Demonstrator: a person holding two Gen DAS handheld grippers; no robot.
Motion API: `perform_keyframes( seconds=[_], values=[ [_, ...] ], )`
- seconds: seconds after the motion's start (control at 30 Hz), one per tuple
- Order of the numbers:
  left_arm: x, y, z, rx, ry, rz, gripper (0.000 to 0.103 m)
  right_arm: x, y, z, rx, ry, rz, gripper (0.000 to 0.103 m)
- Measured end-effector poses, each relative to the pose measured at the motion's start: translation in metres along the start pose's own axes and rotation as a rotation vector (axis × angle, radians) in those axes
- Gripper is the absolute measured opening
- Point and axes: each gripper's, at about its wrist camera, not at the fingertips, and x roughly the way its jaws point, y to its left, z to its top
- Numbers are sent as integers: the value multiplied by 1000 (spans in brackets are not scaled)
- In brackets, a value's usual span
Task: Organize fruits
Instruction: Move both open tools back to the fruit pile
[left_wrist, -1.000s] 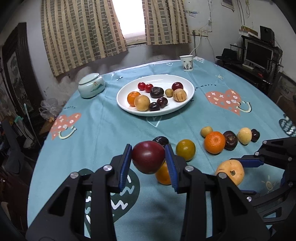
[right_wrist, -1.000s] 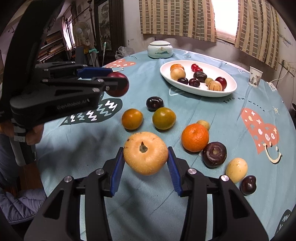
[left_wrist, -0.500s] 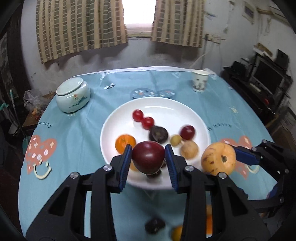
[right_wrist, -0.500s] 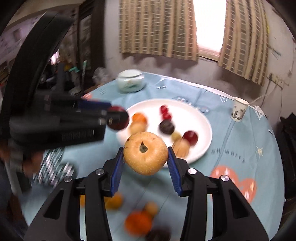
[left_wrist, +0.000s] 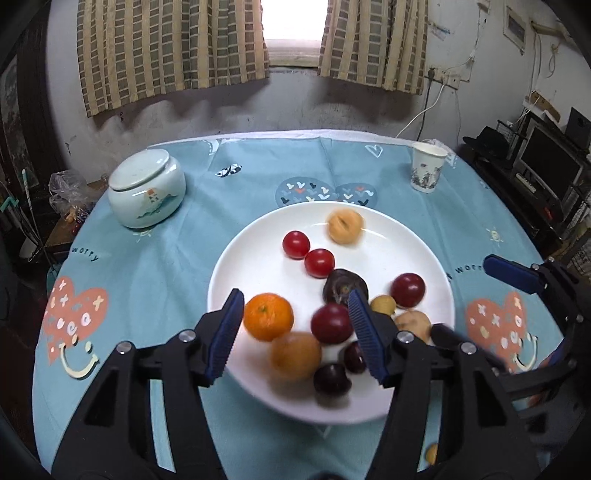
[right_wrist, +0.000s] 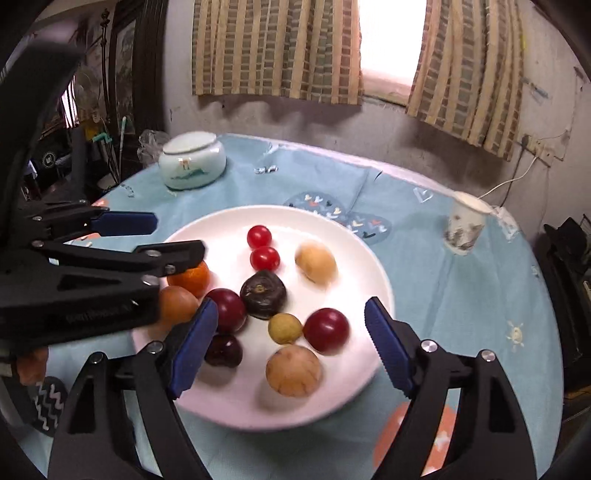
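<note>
Both grippers let go over the white plate (left_wrist: 236, 258), fruit landing among the rest.

The left gripper (left_wrist: 295, 328) and right gripper (right_wrist: 288, 345) have just been opening; their fingers stand apart, pressing on nothing. A dark red plum (left_wrist: 331, 323) lies on the plate between the left fingers, just beside the right-hand pad. The tan, apple-shaped fruit (right_wrist: 316, 261), blurred, sits toward the plate's far side. Both look smooth, round and firm, likely to roll and bruise if dropped, so take them across the widest middle with light pressure. A mandarin (left_wrist: 268, 316) and cherry tomatoes (left_wrist: 296, 244) crowd the plate on the blue-clothed counter (left_wrist: 147, 280).
</note>
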Motion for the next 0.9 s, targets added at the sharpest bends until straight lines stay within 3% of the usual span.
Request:
perform_keyframes(
  seconds=[0.13, 0.23, 0.4, 0.57, 0.83, 0.87, 0.9],
  values=[
    [-51, 0, -29, 54, -48, -18, 68, -63, -8, -25, 53, -28, 58, 82],
    [-88, -7, -67, 138, -64, -31, 71, -108, -6, -57, 21, -50, 52, 82],
    [-116, -21, -141, 231, -8, -84, 71, -162, 5, -123, -31, -27, 33, 82],
    [-108, -31, -181, 262, 48, -92, 71, -185, 4, -173, -23, 4, 2, 82],
    [-70, -38, -194, 272, 123, -82, 75, -172, -15, -208, 18, 90, -38, 82],
    [-66, -38, -194, 269, 129, -82, 73, -166, -14, -209, 9, 105, -43, 82],
    [-62, -38, -195, 264, 136, -82, 51, -162, -12, -209, 4, 113, -35, 82]
  ],
)
